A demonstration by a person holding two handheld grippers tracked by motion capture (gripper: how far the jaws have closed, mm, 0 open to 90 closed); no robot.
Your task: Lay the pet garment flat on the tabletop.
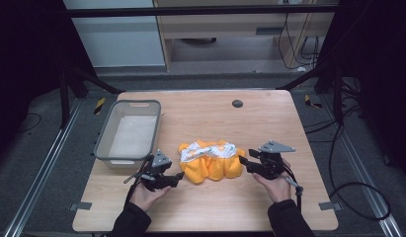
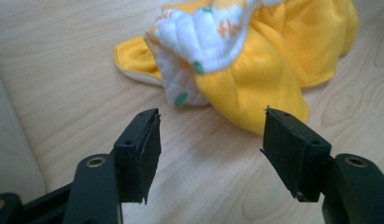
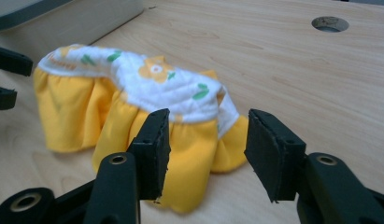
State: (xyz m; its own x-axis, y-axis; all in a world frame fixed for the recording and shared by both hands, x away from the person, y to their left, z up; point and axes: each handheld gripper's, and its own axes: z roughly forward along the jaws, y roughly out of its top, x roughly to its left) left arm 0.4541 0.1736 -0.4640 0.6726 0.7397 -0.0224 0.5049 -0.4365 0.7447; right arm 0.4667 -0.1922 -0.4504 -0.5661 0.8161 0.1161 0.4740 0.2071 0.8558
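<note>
Yellow garment (image 1: 211,160) bunched mid-table between left tongs (image 1: 177,177) and right tongs (image 1: 243,161) (both apart); grey basin (image 1: 127,133) just left.

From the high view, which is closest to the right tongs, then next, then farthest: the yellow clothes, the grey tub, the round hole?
1. Yellow clothes, just left of the right tongs.
2. Round hole, toward the table's far edge.
3. Grey tub, far left.

Garment (image 1: 211,161) sits right between the two claws: left gripper (image 1: 180,175) just off one end, right gripper (image 1: 242,159) off the other. Basket (image 1: 107,133) lies beyond the left claw.
</note>
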